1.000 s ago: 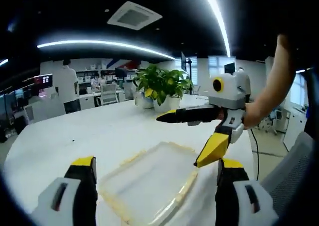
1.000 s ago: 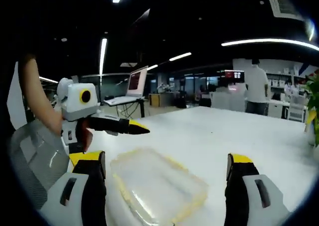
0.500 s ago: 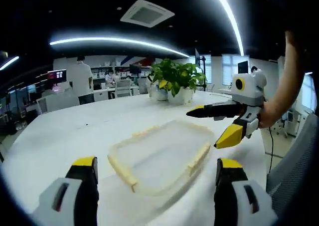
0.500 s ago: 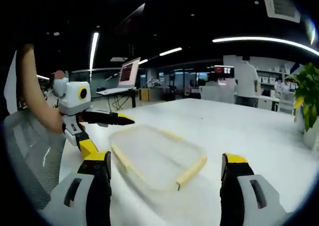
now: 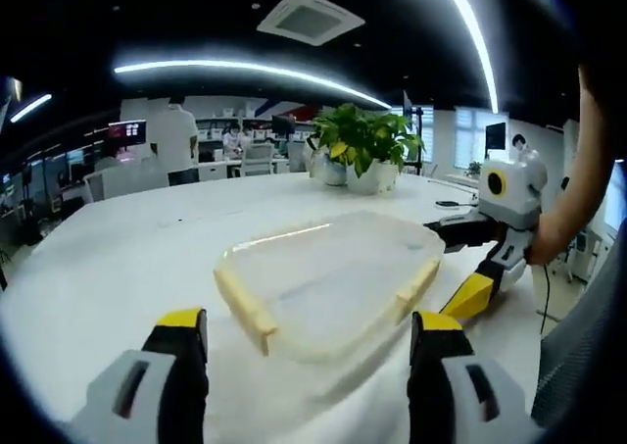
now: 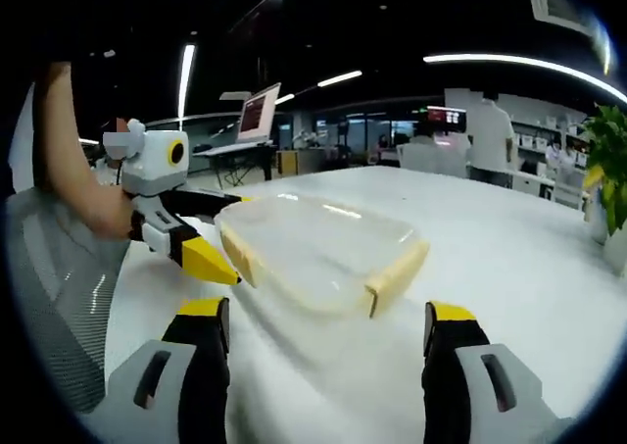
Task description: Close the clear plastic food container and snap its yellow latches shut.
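Note:
The clear plastic container [image 5: 328,272] sits on the white table [image 5: 118,253], with pale yellow latches [image 5: 245,312] sticking out along its sides. My left gripper [image 5: 306,319] is open just in front of it, jaws low and wide apart. The right gripper [image 5: 449,268] reaches in from the right, open, its jaws above and below the container's right end. In the right gripper view the container [image 6: 313,243] lies ahead of my open right gripper [image 6: 325,309]. There the left gripper [image 6: 235,240] stands open at the container's left corner. Whether any jaw touches it is unclear.
A potted plant [image 5: 364,155] stands at the table's far side. A person [image 5: 176,140] stands in the office behind. A grey mesh chair [image 6: 59,297] is beside the table edge, and a screen on a stand [image 6: 263,135] sits beyond it.
Both cameras have dropped lower and closer to the container, which now looks larger. Each gripper's open jaws have come up against an end of the container.

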Demonstrator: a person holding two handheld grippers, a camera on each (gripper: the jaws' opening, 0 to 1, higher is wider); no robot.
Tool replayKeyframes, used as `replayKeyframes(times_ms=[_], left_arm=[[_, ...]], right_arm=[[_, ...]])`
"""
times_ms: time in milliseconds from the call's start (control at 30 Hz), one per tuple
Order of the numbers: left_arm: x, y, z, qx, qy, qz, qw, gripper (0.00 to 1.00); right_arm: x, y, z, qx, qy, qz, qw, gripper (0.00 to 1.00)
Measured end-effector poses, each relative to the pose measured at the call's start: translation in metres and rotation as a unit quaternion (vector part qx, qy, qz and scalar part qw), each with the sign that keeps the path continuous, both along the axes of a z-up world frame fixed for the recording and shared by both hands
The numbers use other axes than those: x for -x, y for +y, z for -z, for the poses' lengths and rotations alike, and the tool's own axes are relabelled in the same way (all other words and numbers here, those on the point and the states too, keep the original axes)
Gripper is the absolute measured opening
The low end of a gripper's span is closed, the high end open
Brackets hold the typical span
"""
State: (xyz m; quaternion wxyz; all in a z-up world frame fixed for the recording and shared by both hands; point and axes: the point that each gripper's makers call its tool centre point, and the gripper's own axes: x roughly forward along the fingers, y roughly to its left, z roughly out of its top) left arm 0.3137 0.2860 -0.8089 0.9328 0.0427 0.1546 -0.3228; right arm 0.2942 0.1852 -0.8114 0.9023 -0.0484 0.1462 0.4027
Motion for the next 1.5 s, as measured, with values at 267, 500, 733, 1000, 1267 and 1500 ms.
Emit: replayKeyframes(times_ms=[267, 500, 733, 1000, 1267, 1500], left_arm=[[0.003, -0.005, 0.007, 0.001, 0.013, -0.002, 0.9999, 0.71], [0.002, -0.007, 0.008, -0.008, 0.009, 0.008, 0.9999, 0.68], [-0.001, -0.001, 0.009, -0.02, 0.008, 0.004, 0.9998, 0.68], [-0.004, 0.008, 0.01, -0.03, 0.012, 0.0, 0.9995, 0.68], [-0.008, 0.028, 0.009, -0.03, 0.021, -0.006, 0.9993, 0.68], [-0.012, 0.047, 0.01, -0.027, 0.027, 0.001, 0.9993, 0.65]], right_arm=[[0.001, 0.004, 0.008, 0.003, 0.021, 0.003, 0.9998, 0.69], [-0.005, 0.011, 0.005, -0.006, 0.027, 0.001, 0.9996, 0.67], [-0.011, 0.013, 0.007, 0.01, 0.026, -0.004, 0.9996, 0.6], [-0.014, 0.023, 0.008, 0.014, 0.027, -0.007, 0.9995, 0.6], [-0.018, 0.041, 0.008, 0.017, 0.03, -0.014, 0.9993, 0.59], [-0.022, 0.058, 0.009, 0.025, 0.032, -0.011, 0.9991, 0.59]])
